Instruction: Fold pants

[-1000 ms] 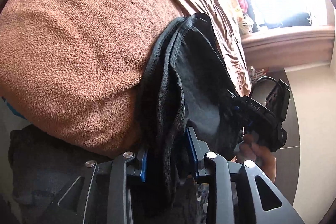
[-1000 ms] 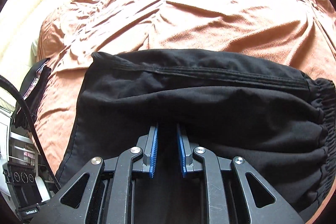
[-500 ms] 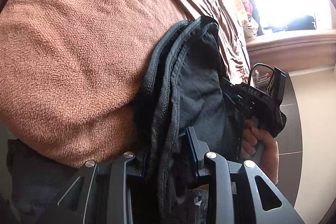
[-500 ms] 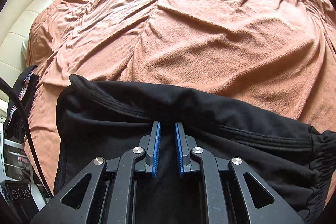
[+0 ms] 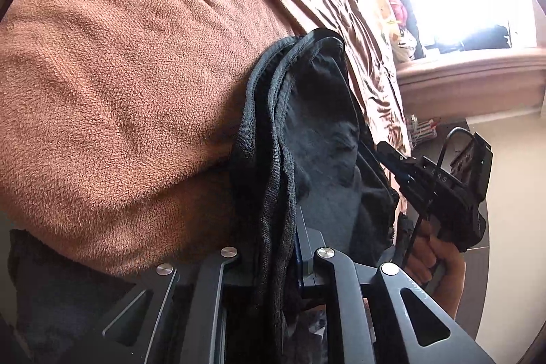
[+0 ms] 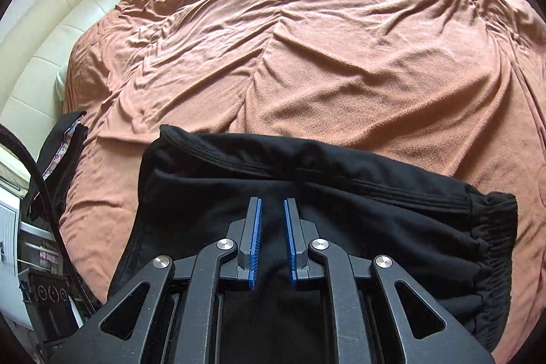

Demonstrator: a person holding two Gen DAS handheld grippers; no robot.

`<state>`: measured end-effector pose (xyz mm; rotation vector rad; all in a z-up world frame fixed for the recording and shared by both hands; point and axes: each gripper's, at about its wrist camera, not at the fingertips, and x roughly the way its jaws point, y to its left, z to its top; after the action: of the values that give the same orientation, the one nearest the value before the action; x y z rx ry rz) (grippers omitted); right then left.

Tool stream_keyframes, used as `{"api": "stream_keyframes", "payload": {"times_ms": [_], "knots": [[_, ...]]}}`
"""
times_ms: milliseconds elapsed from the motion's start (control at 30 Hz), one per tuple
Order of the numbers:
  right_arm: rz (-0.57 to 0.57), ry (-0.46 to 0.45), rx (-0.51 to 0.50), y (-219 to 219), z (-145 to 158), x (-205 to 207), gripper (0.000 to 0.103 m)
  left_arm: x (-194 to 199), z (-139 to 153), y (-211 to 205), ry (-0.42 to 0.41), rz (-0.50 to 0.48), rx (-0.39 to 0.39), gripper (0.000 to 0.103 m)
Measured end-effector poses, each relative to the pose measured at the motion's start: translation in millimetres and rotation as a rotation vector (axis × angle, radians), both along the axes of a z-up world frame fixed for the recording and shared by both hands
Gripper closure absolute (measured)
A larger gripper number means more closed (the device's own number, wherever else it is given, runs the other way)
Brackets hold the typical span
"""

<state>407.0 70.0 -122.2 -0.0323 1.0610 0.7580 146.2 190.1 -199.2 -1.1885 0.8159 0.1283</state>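
Gripping a bunched edge of the black pants (image 5: 317, 132), my left gripper (image 5: 273, 248) has just been closing, and the hemmed fabric now runs pinched between its jaws and drapes down through the frame at 6 o'clock. From this wrist's view the brown fleece blanket (image 5: 119, 84) fills everything from 9 to 12 o'clock, with the pants hanging along its edge at the centre. Toward 3 o'clock my right hand (image 5: 433, 255) wraps the handle of the other gripper's black body, which reaches into the far side of the same garment. Beyond it, at 1 to 2 o'clock, a bright window glares above a brown ledge (image 5: 471, 81).

From the other wrist, my right gripper (image 6: 273, 227) has its blue pads (image 6: 255, 237) nearly together, clamped on a raised fold of the pants (image 6: 375, 227), whose black cloth spreads from 7 o'clock across to 4 o'clock. A stitched hem lies across the top edge of the cloth, and the gathered elastic waistband (image 6: 498, 227) sits at 3 to 4 o'clock. The rumpled blanket (image 6: 324, 57) covers the bed from the centre to 12 o'clock, and a cream padded headboard (image 6: 51, 33) curves along 9 to 11 o'clock. A black cable (image 6: 47, 210) hangs at 8 o'clock.
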Motion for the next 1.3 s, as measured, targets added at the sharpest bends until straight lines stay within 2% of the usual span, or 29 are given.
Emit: {"api": "stream_keyframes", "payload": {"times_ms": [300,667,933,1300], "knots": [[0.039,0.018,0.011,-22.5,-3.8,-39.9,0.092,2.3,22.9,-2.6,-0.044,-0.003,0.033,0.091],[0.065,0.135,0.036,-48.2,-32.5,-68.3,0.092,22.0,61.5,-13.6,-0.109,-0.046,0.074,0.093],[0.072,0.192,0.100,-77.0,-32.5,-76.5,0.092,43.1,89.6,-31.4,-0.155,-0.106,0.117,0.094],[-0.039,0.074,0.231,-164.1,14.6,-59.2,0.092,84.4,122.3,-69.2,-0.190,-0.211,0.180,0.094]]}}
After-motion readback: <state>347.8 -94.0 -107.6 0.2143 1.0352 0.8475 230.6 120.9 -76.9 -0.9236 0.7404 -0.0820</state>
